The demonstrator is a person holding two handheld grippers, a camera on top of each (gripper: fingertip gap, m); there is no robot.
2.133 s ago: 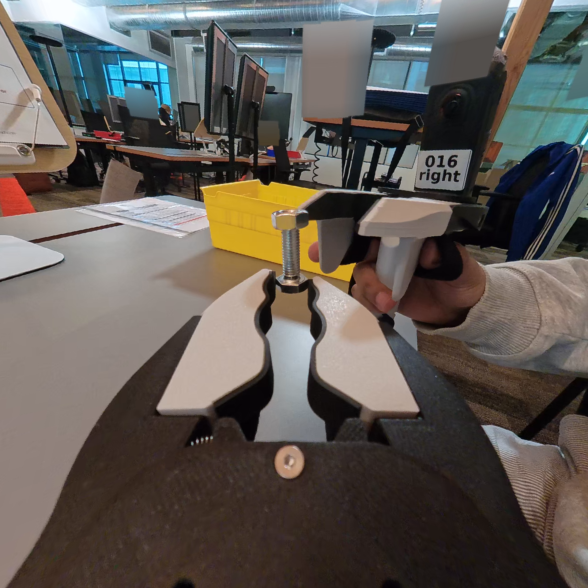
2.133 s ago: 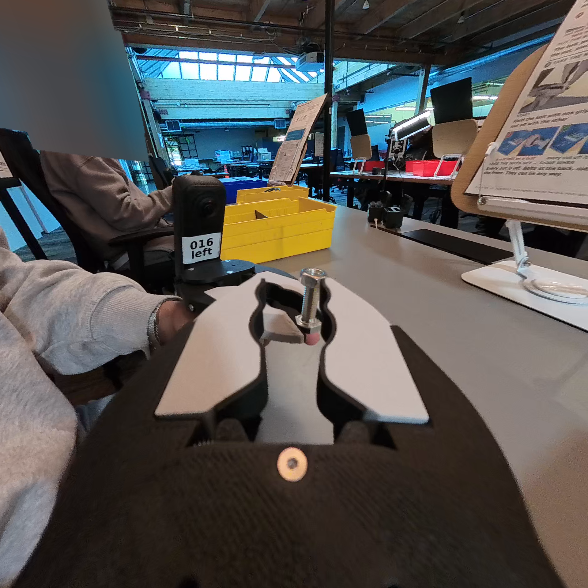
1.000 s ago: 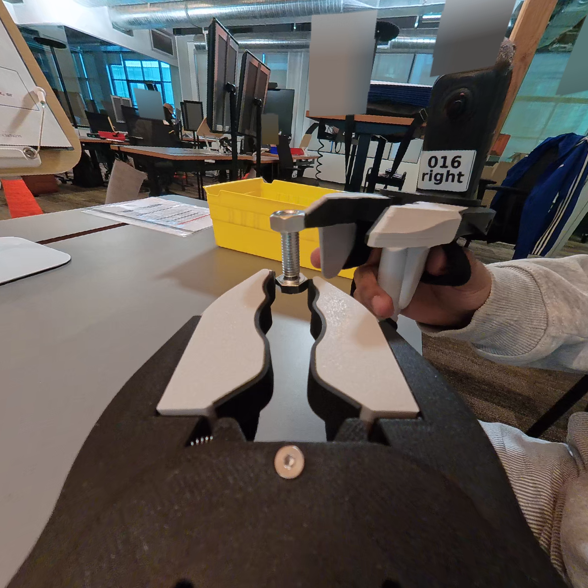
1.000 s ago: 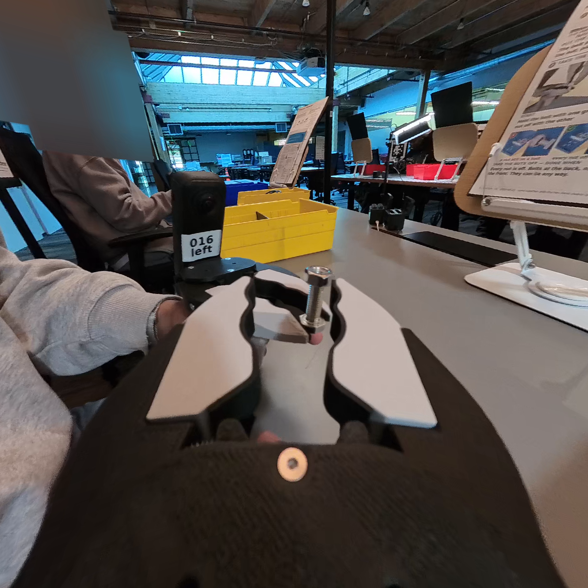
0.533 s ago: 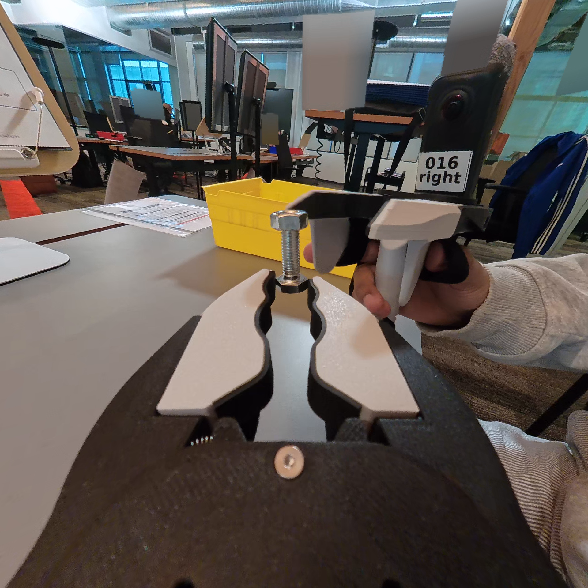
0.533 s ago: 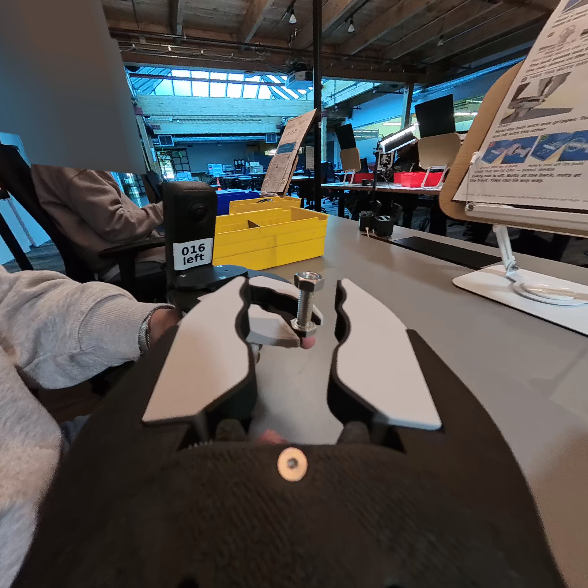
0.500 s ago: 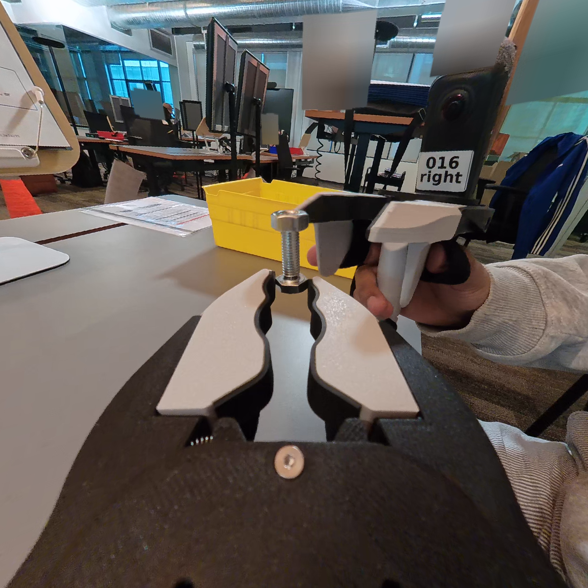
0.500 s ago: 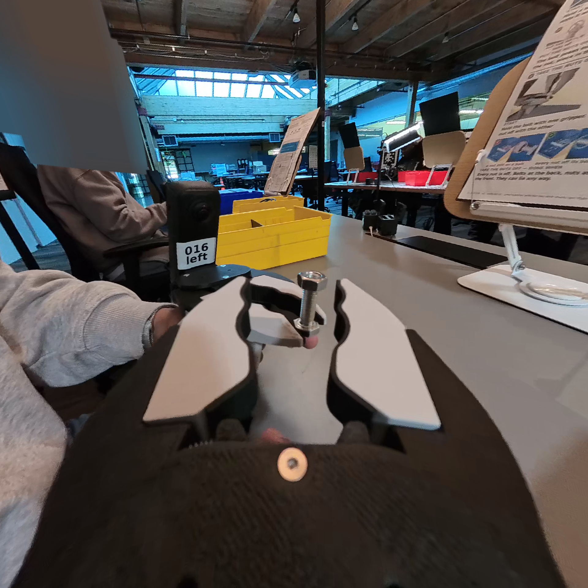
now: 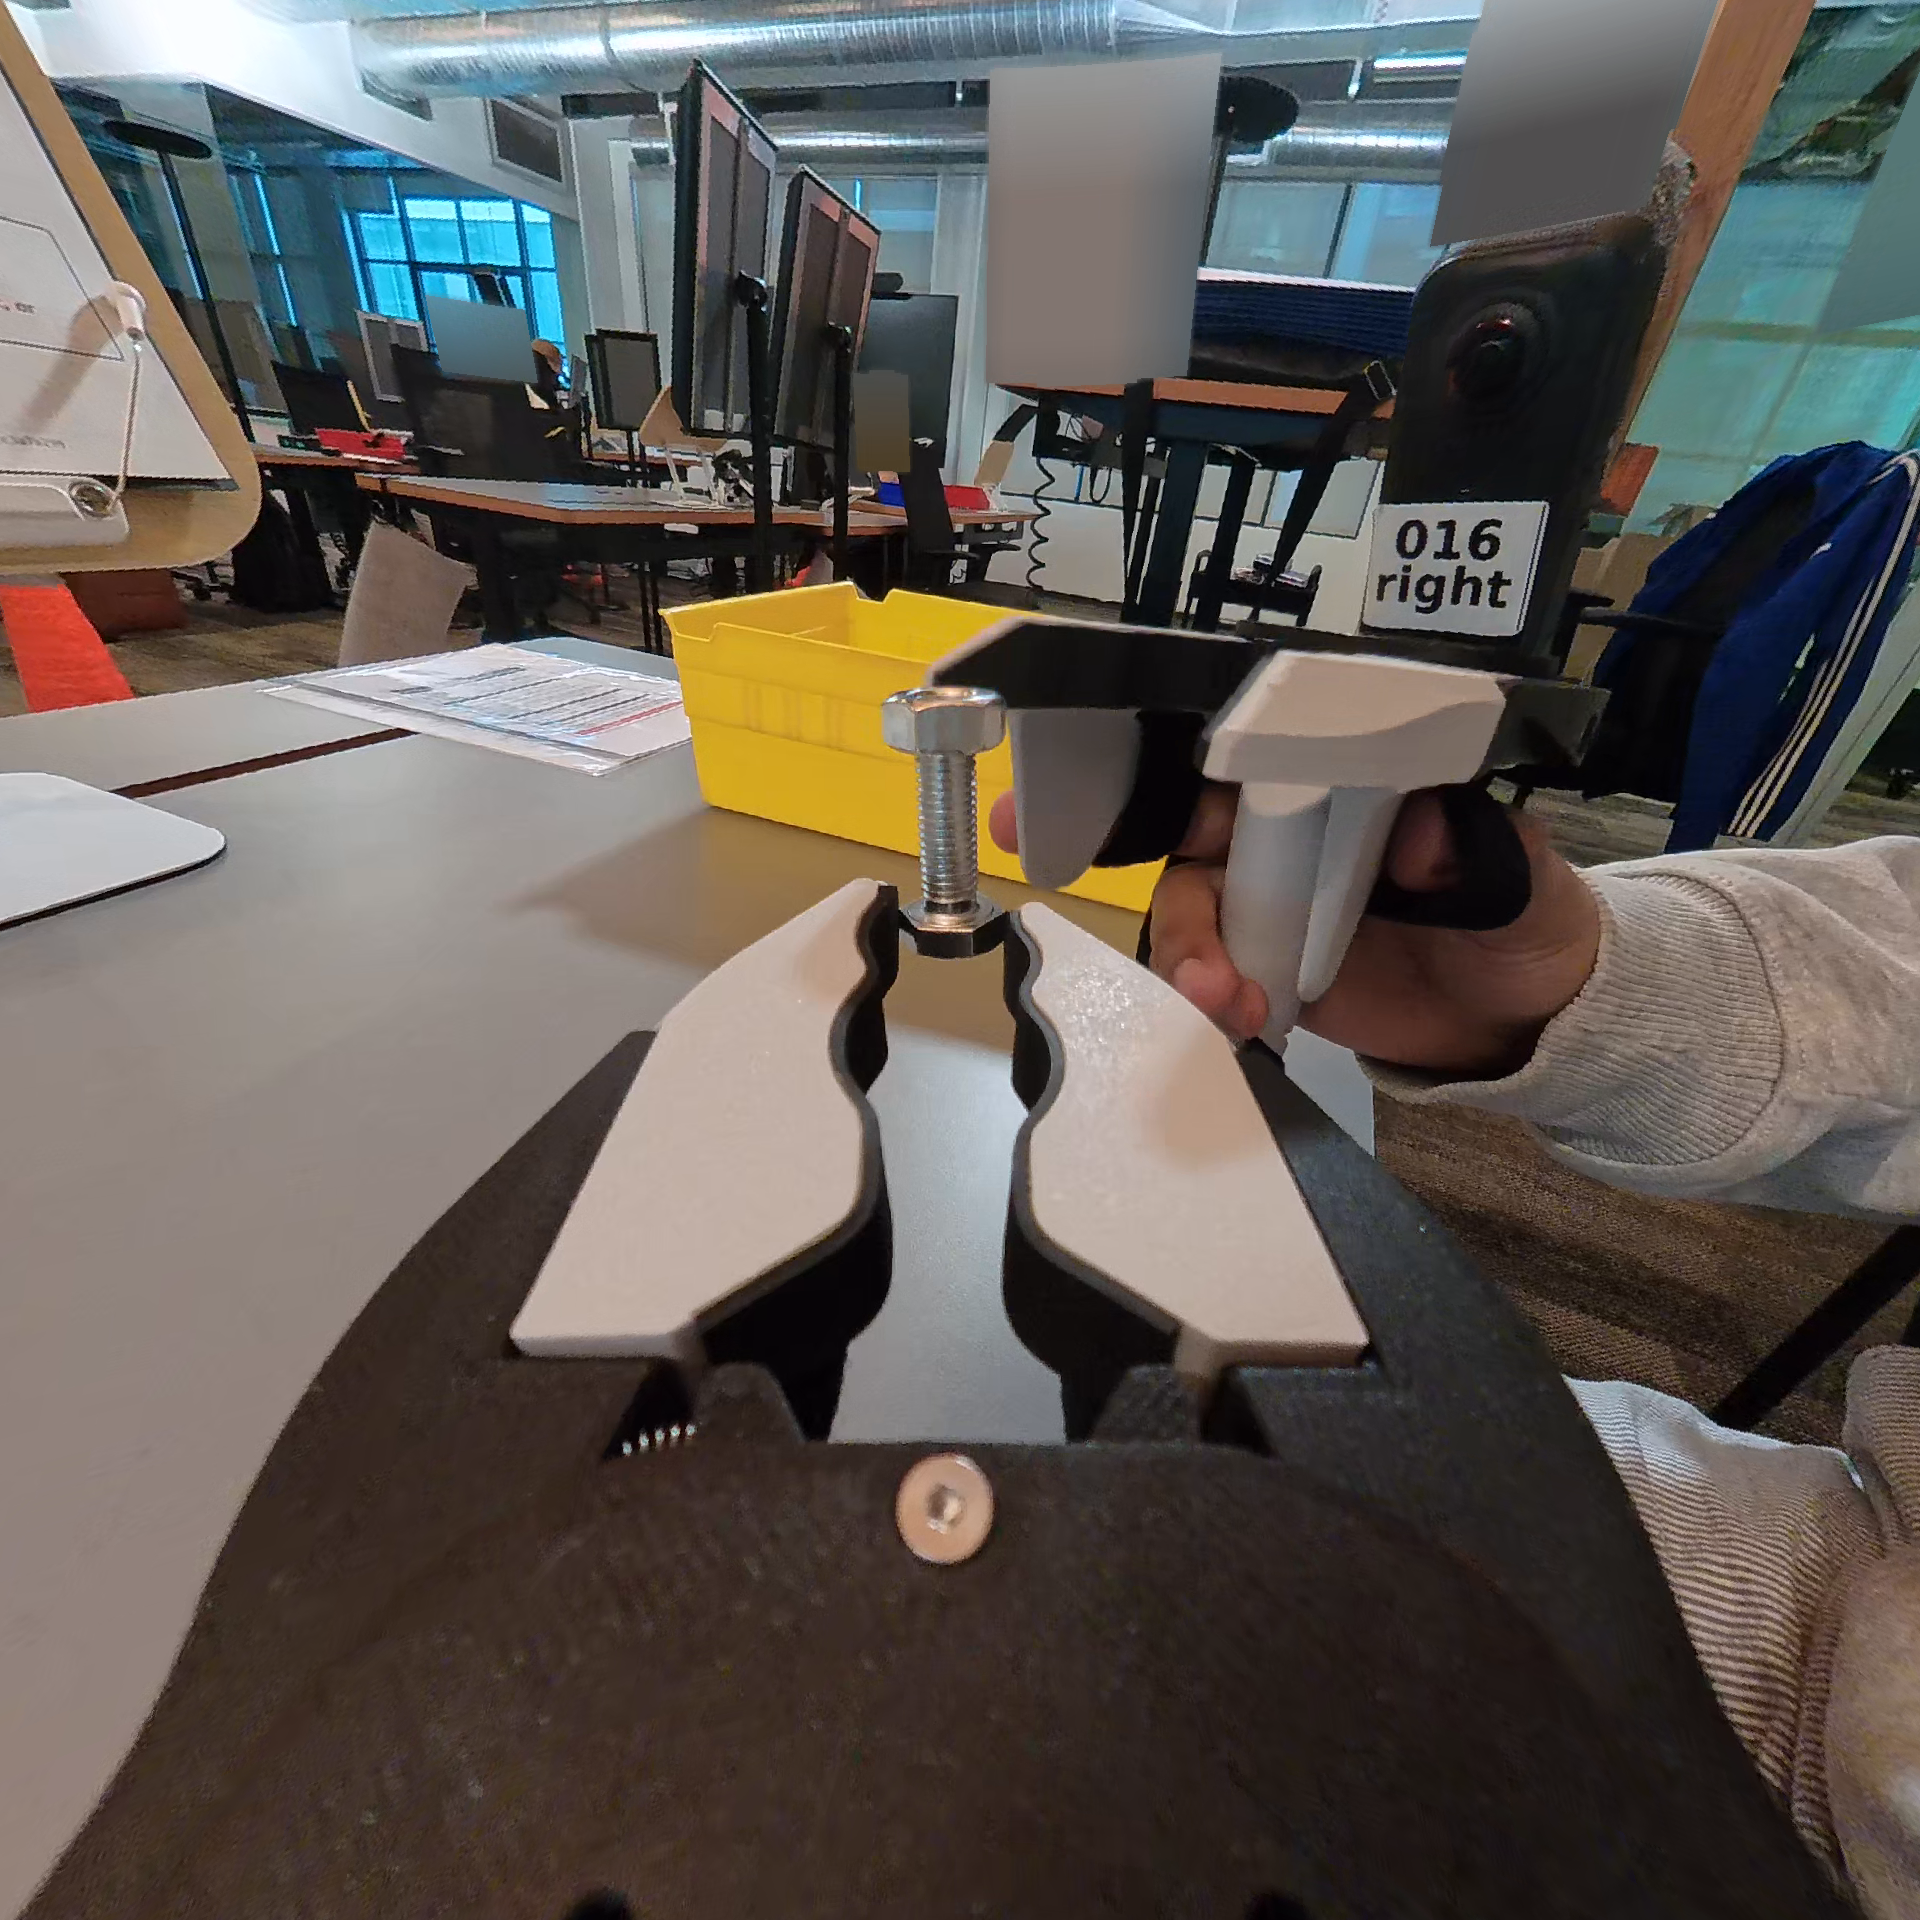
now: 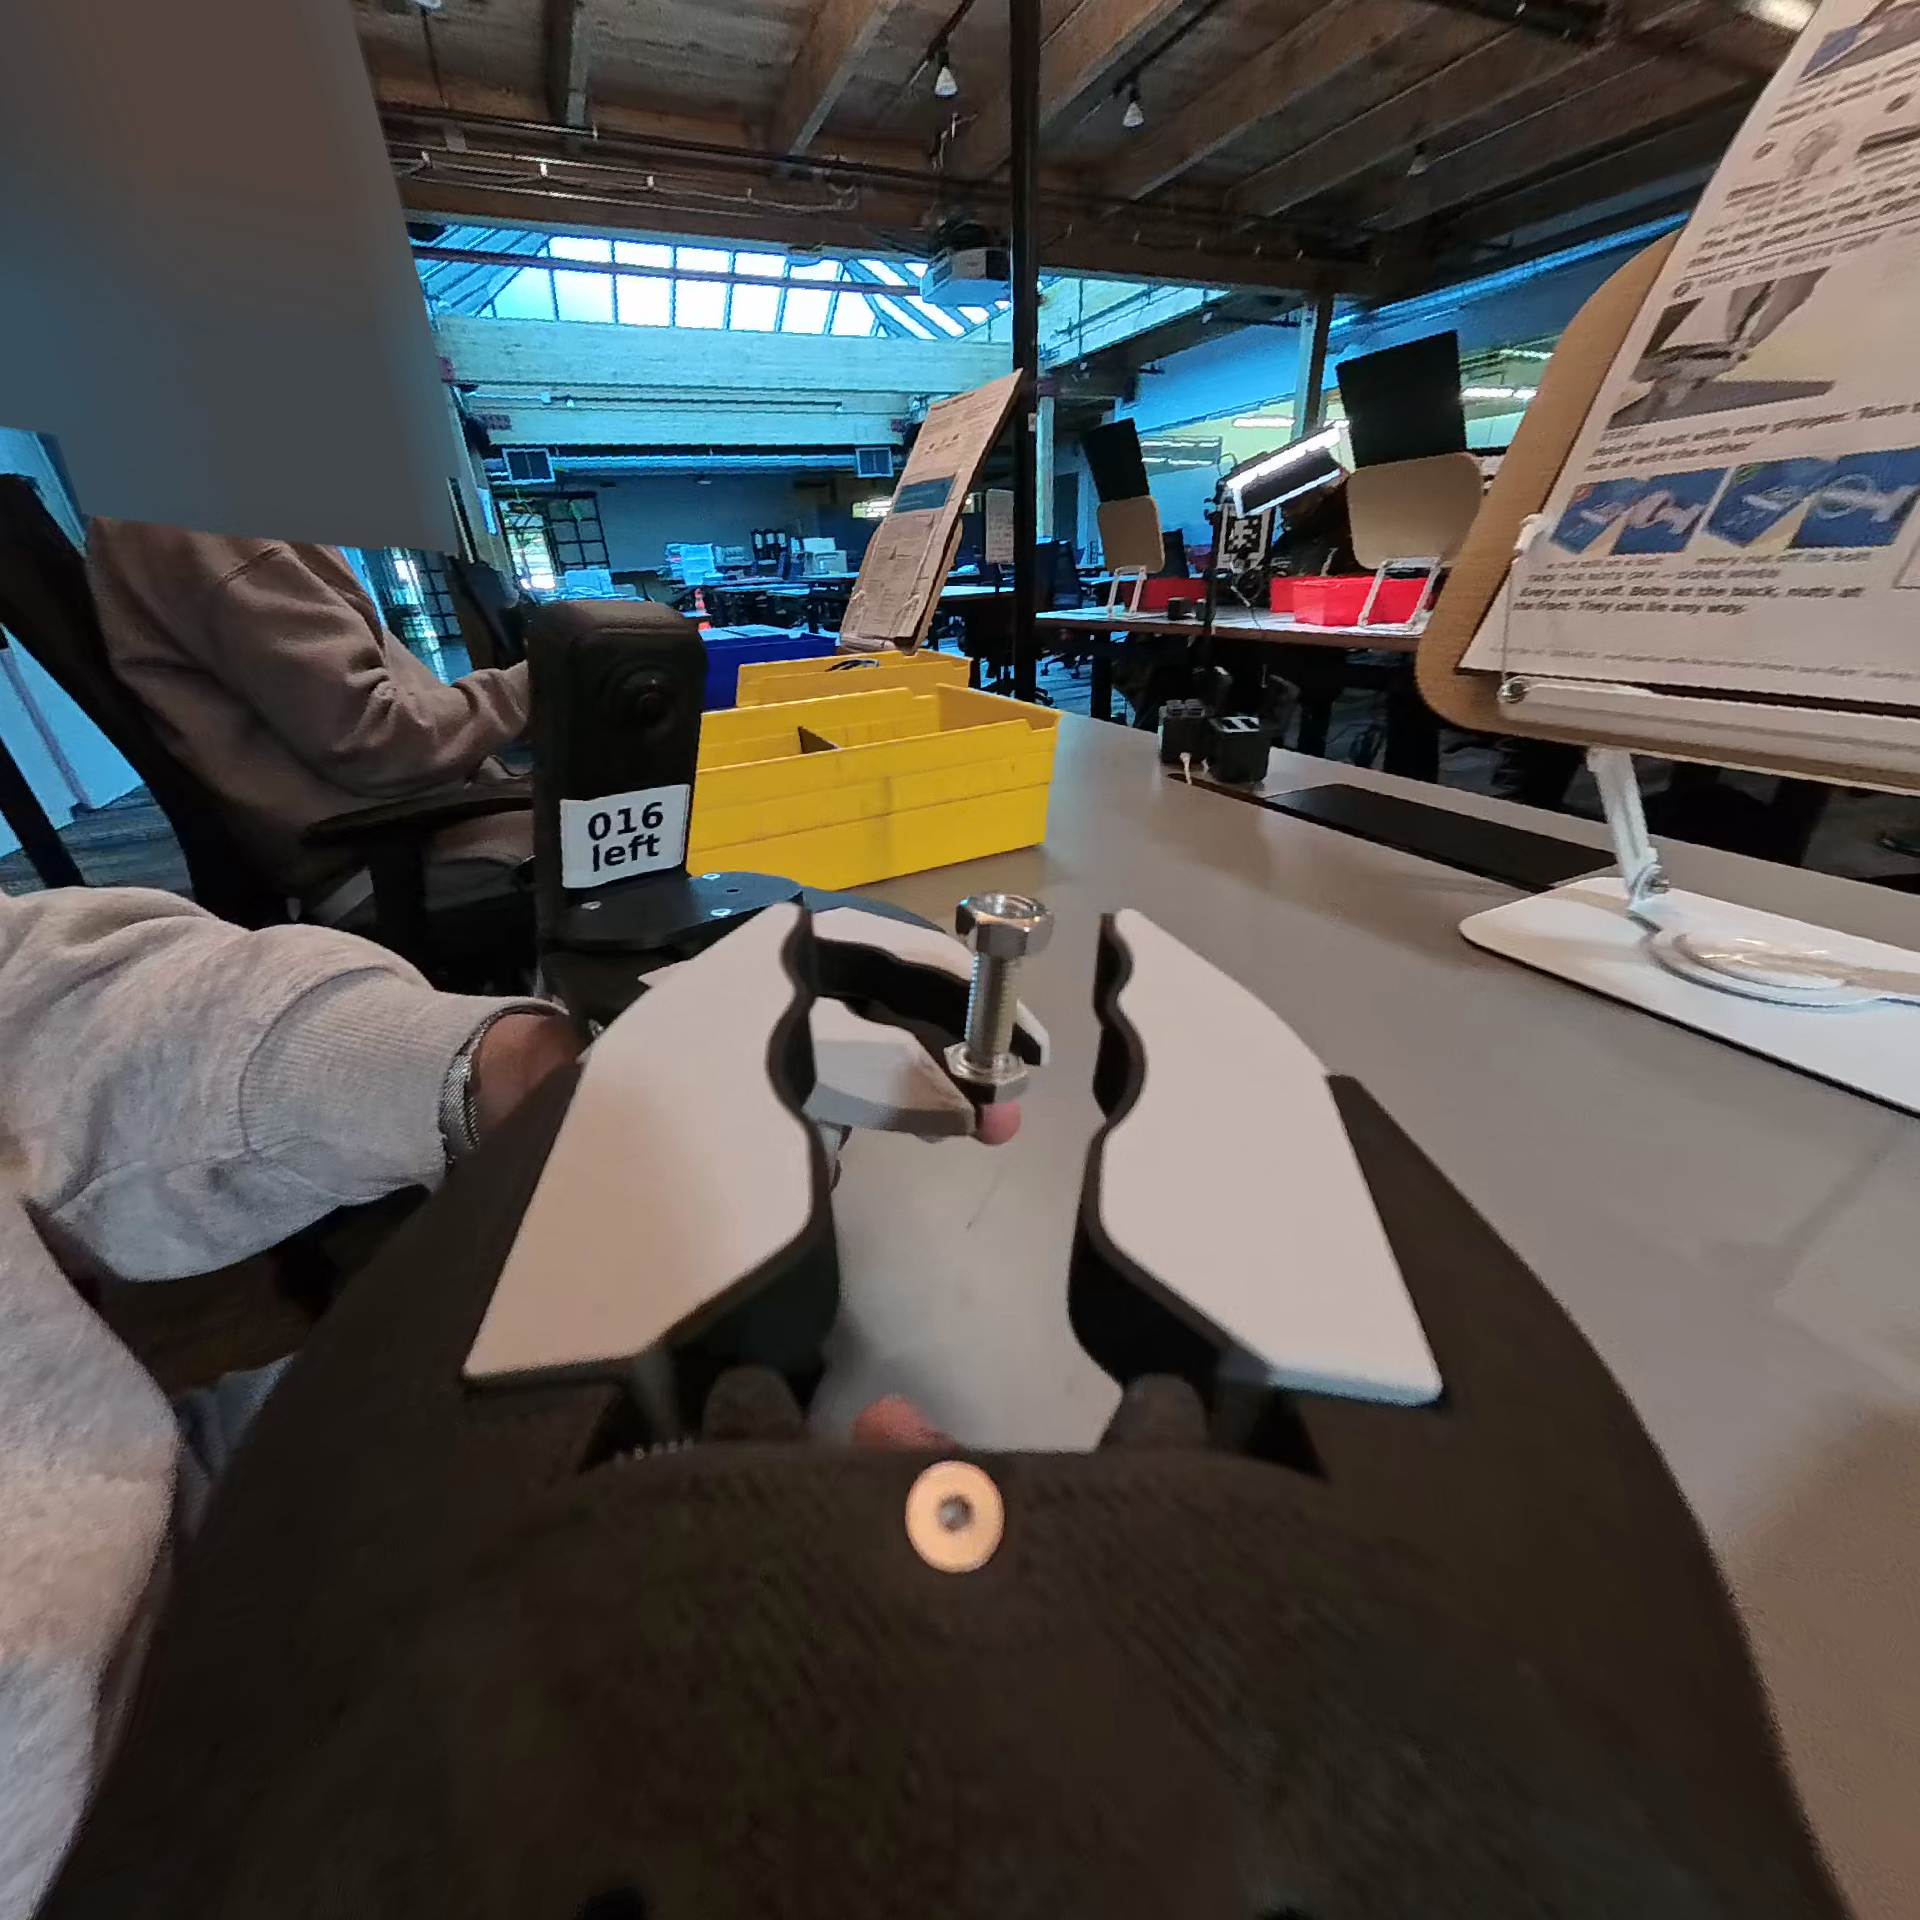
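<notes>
The left gripper point(image 9: 948, 925) is closed tight on a small dark nut point(image 9: 950, 928). A shiny bolt point(image 9: 944, 802) stands straight up out of the nut, with its six-sided head on top. Both are held up in the air, a little above the grey counter point(image 9: 312, 1039).

The right gripper point(image 10: 951, 982) comes in from the side. Its two white fingers point(image 10: 1205, 1132) are spread wide apart, one on each side of the bolt point(image 10: 992, 987). They do not touch it, so this gripper holds nothing. In the left wrist view its tip sits just beside the bolt's head. A hand point(image 9: 1371, 966) in a light grey sleeve holds that gripper by its handle.

Behind the bolt a yellow bin point(image 9: 831, 717) sits on the counter. A sheet of paper in a clear sleeve point(image 9: 488, 691) lies flat to the left of the bin. A tilted board with a printed page point(image 10: 1714, 416) stands on a white stand on the far side of the counter. A person in a brown top point(image 10: 270, 665) sits in a chair past the counter's edge.
</notes>
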